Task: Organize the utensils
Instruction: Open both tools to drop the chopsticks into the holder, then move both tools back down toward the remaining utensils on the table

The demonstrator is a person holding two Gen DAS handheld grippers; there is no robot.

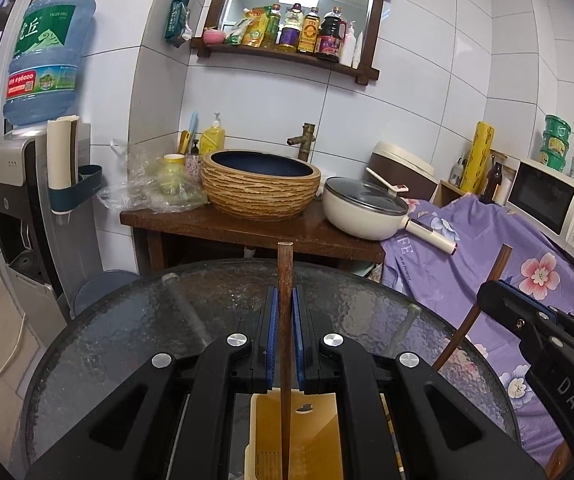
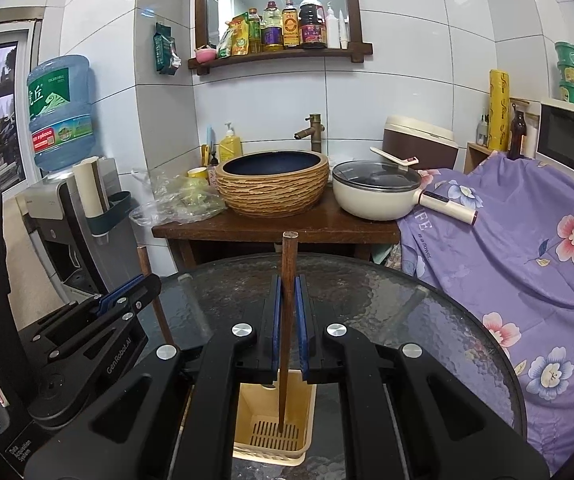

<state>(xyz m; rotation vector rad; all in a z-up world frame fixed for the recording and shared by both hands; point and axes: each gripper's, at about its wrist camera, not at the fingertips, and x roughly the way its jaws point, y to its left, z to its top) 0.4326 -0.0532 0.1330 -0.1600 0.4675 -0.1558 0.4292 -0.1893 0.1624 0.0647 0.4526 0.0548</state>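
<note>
Left wrist view: my left gripper (image 1: 285,312) has its jaws pinched on a chopstick (image 1: 285,320), which stands nearly upright between the blue pads, its lower end down at the holder (image 1: 323,432) on the glass counter (image 1: 127,340). I judge the stick light, stiff and thin, its worn brown wood likely a little slick, so a pinch near the middle of its length is best for keeping it from swinging. To the right of the holder my right gripper (image 1: 499,292) carries a second stick (image 1: 475,312), and its body reads "DAS". Beyond the counter, the water jug (image 1: 47,60) reads "TIGER HILL".

Right wrist view: my right gripper (image 2: 286,316) likewise has its jaws closed on its chopstick (image 2: 287,320), whose tip hangs inside the holder (image 2: 247,408), just above or at the slotted floor; I cannot tell if it touches. The holder looks like light plastic that may slide on the glass counter (image 2: 427,320) if the stick pushes on its wall. Left of the holder, my left gripper (image 2: 127,292) reads "GenRobot.AI" and "Data Acquisition System". On the purple cloth (image 2: 507,240) right of the counter I read "is a flower".
</note>
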